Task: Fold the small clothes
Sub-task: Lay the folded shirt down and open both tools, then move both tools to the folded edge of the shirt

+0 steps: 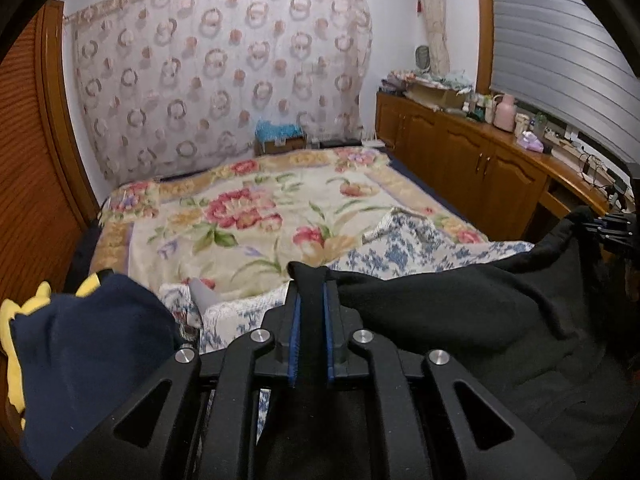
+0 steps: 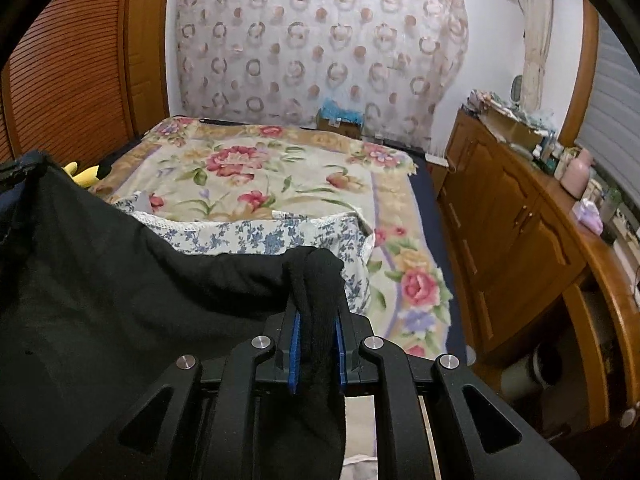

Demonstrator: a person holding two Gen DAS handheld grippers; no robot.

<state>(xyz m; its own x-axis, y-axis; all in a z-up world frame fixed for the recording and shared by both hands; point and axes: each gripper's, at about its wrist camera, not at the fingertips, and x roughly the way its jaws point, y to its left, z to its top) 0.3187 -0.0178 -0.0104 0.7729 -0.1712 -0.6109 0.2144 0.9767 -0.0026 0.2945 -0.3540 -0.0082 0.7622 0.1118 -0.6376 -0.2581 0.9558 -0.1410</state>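
hidden: bed (image 1: 280, 200) foreground | by: black garment (image 1: 440, 312)

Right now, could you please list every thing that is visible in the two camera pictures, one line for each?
black garment: one, black, stretched between the two grippers above the bed
blue floral cloth: one, white with blue flowers, lying on the bed beyond the black garment
navy and yellow garment: one, navy with yellow trim, at the bed's near left
floral blanket: one, cream with red flowers, covering the bed
patterned curtain: one, pale with ring pattern, on the far wall
wooden cabinets: one row, brown, right of the bed, cluttered on top
pink jug: one, pink, on the cabinet top
left gripper: one, black with blue pads, shut on the garment's corner
right gripper: one, black with blue pads, shut on the other corner
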